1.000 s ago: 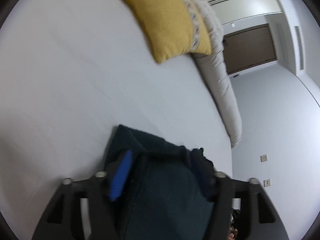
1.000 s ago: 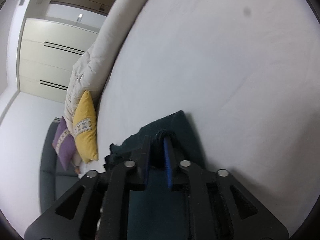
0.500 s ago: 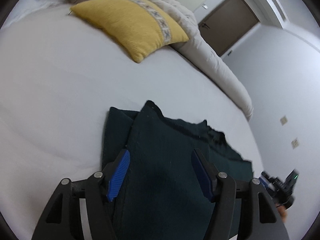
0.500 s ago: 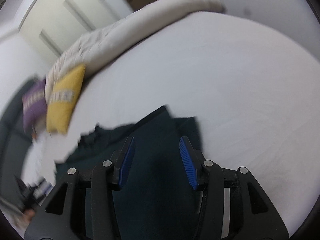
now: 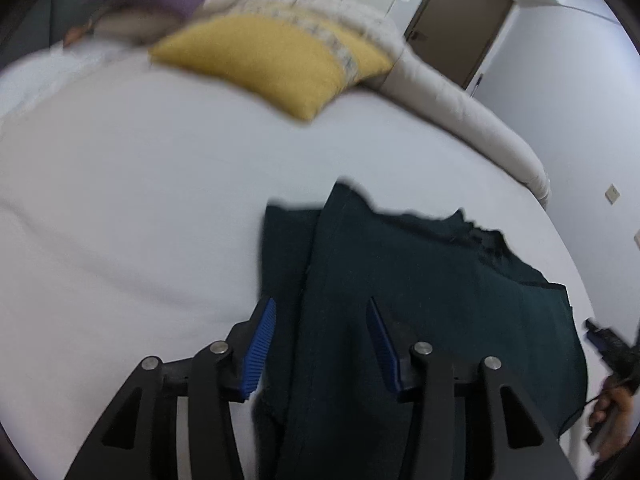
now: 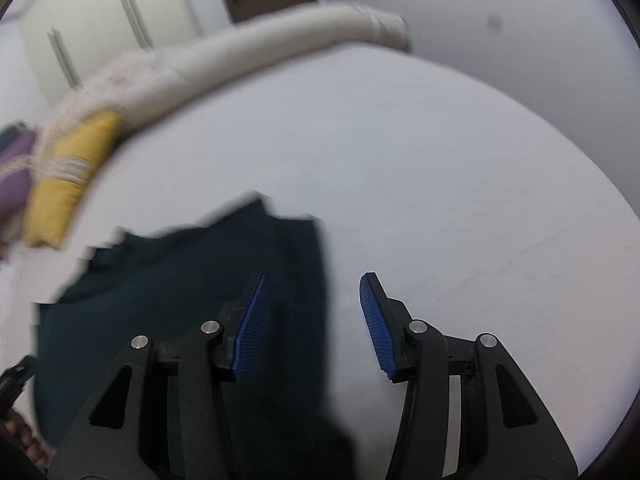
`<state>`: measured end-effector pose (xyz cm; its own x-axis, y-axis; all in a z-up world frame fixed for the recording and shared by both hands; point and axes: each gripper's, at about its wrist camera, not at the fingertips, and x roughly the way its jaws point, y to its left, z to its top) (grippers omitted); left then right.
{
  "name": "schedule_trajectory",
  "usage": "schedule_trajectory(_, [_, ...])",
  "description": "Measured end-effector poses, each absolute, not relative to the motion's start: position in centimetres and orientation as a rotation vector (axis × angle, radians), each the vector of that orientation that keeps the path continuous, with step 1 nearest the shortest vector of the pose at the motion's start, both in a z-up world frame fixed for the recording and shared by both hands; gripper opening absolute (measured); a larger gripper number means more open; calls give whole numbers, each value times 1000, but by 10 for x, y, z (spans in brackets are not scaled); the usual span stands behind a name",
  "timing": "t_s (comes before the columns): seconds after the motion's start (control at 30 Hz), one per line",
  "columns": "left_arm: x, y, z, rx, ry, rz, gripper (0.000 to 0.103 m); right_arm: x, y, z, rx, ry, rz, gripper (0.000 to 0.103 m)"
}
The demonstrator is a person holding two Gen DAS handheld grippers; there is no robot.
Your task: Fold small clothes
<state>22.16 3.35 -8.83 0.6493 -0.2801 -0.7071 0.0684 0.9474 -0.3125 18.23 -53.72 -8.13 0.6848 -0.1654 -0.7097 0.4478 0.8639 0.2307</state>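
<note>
Left wrist: dark garment [image 5: 420,300] under open left gripper [image 5: 322,320], on bed [image 5: 140,200].

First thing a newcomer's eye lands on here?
The dark green garment, lying folded on the white bed, close in front of both cameras. Next the yellow cushion at the bed's far edge, against a rolled cream duvet. Both the left gripper and the right gripper have open jaws, holding nothing.
</note>
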Motion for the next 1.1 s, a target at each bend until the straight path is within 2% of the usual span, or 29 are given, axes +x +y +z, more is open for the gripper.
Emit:
schedule_trajectory(0.07, [217,16,-75,-194,795,-203,53,176,-514,-69,411,701,-236,46])
schedule_trajectory(0.2, [220,-31,-75,17,767,-172,55,189,-454,-81,423,759,46,46])
schedule_trajectory(0.27, [231,-43,-98,124,833,-100,65,197,-433,-102,405,833,111,46])
schedule_trajectory(0.33, [240,-30,-121,77,883,-79,78,203,-430,-123,382,890,78,44])
schedule_trajectory(0.37, [241,-18,-123,6,885,-94,80,201,-437,-128,407,874,76,34])
schedule_trajectory(0.4, [243,-12,-122,-17,897,-91,83,196,-450,-130,468,850,78,29])
schedule_trajectory(0.43, [245,-8,-122,-16,913,-74,89,193,-464,-131,516,844,55,21])
schedule_trajectory(0.5, [247,2,-126,-51,929,-99,90,186,-496,-130,592,813,-21,15])
schedule_trajectory(0.57, [246,3,-125,-46,927,-99,90,179,-521,-130,628,791,-100,2])
schedule_trajectory(0.7, [245,2,-127,-39,912,-92,90,160,-547,-120,646,770,-286,7])
schedule_trajectory(0.77, [243,-2,-128,-29,908,-89,91,151,-538,-110,700,741,-231,14])
schedule_trajectory(0.93, [239,-4,-129,-24,902,-89,91,169,-423,-93,580,820,133,14])
schedule_trajectory(1.1, [238,-4,-129,-26,901,-93,91,200,-322,-118,471,963,382,27])
